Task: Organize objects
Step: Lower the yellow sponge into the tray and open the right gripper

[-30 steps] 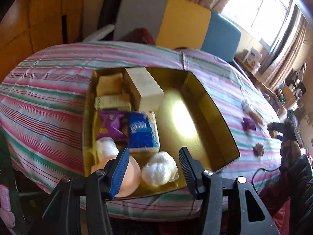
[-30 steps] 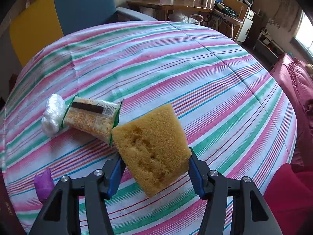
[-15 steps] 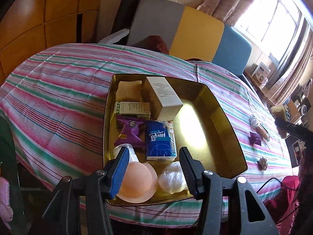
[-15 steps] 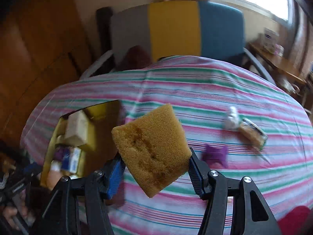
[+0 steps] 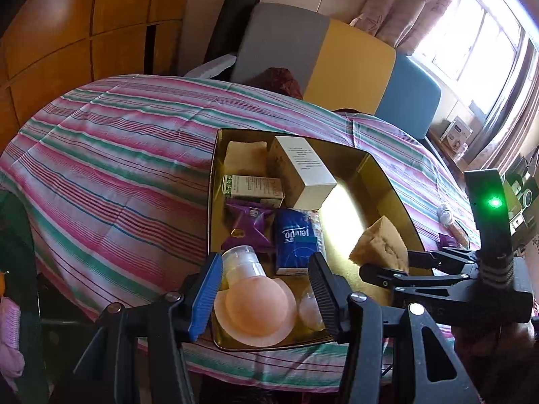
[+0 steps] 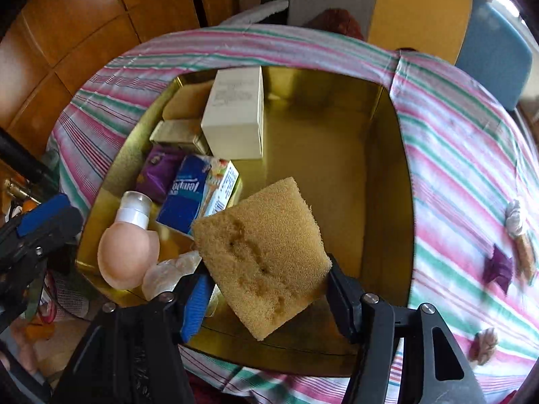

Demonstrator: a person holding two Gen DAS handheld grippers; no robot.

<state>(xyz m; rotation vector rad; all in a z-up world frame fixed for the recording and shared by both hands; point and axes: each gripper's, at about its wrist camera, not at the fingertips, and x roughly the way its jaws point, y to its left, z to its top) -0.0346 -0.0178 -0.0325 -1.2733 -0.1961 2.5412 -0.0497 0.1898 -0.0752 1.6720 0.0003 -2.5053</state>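
Note:
My right gripper [image 6: 266, 276] holds a yellow-brown sponge [image 6: 262, 249] between its pads, and its jaws are opening. The sponge hangs tilted over the bare right half of a gold tray [image 6: 397, 185]. In the left wrist view the same sponge [image 5: 380, 245] and right gripper [image 5: 390, 262] reach in from the right. My left gripper [image 5: 265, 262] is open and empty, over the tray's near edge above a peach bottle [image 5: 252, 306]. The tray's left half holds a white box [image 6: 235, 114], a blue tissue pack [image 6: 183, 195], a purple packet [image 6: 156, 171] and another sponge [image 5: 246, 158].
On the striped cloth right of the tray lie a purple packet [image 6: 498, 266], a cracker pack [image 6: 525, 252], a white wrapped lump [image 6: 513, 219] and a small wrapped piece [image 6: 485, 340]. A grey, yellow and blue chair back [image 5: 350, 64] stands behind the table.
My right gripper swung with the sponge from the cloth's right side, where the cracker pack lies, to above the tray, rolling as it went. The left gripper edged closer to the tray.

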